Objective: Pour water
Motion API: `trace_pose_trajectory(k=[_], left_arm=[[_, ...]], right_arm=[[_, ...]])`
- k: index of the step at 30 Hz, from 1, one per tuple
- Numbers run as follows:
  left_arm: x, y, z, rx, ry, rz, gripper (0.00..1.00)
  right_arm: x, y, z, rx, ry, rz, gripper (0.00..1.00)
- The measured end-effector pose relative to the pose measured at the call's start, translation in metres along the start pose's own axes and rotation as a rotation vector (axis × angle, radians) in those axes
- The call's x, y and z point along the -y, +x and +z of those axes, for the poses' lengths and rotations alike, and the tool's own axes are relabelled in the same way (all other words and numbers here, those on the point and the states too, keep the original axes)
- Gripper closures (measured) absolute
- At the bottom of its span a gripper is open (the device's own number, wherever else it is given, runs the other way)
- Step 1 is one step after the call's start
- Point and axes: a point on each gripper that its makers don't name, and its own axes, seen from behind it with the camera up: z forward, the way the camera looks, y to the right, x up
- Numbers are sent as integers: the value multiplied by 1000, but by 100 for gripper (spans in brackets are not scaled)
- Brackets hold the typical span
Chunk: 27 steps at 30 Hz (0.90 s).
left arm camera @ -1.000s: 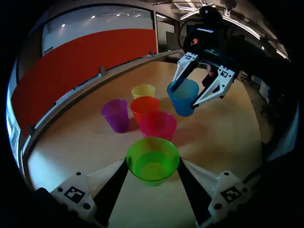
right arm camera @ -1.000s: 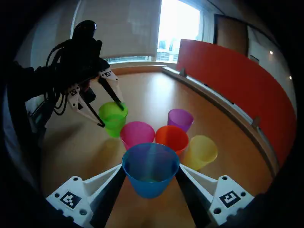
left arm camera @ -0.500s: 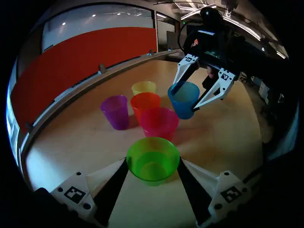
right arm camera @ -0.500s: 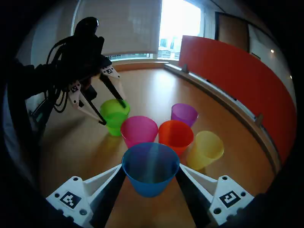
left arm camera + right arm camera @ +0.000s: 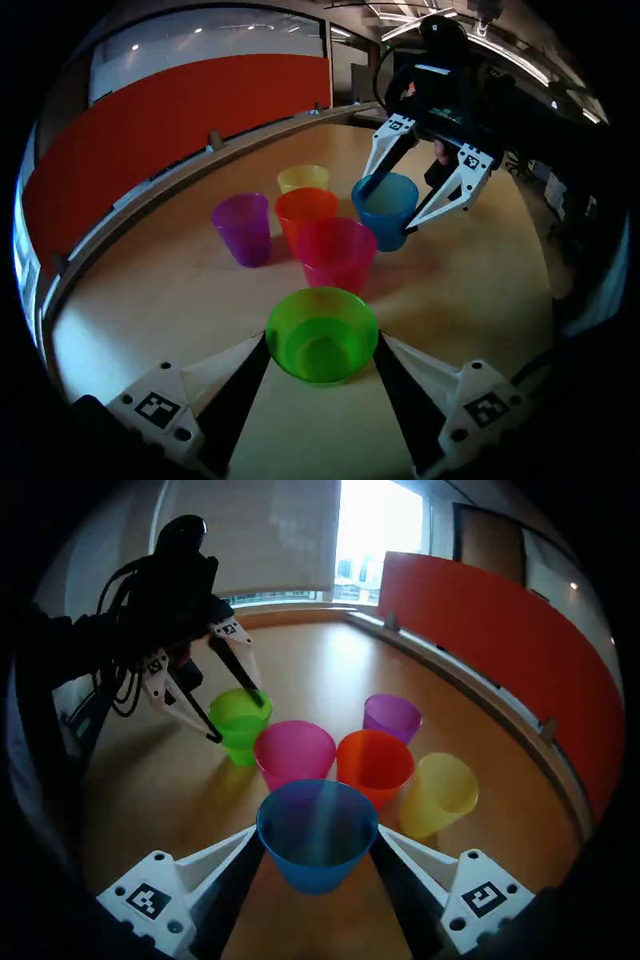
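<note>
Squeezing the green cup (image 5: 322,344) between left gripper (image 5: 322,340) jaws, the blue cup (image 5: 318,844) between right gripper (image 5: 318,832) jaws, near the pink cup (image 5: 336,254). Lining up to pour. Next, probably: bring cups close, tip one slowly.

It looks like an office meeting room: a long wooden table (image 5: 480,264), a red partition panel (image 5: 160,136) along its edge, ceiling strip lights (image 5: 400,32) and a window (image 5: 376,536) with a roller blind (image 5: 256,536).
</note>
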Motion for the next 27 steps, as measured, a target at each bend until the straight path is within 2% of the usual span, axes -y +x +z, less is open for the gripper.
trace_pose_trajectory(k=[15, 27], left_arm=[[1, -4, -1, 0, 7, 1, 11], [-2, -10, 1, 17, 4, 5, 7]], right_arm=[[5, -9, 11, 18, 13, 4, 10], [7, -14, 11, 20, 15, 15, 9]])
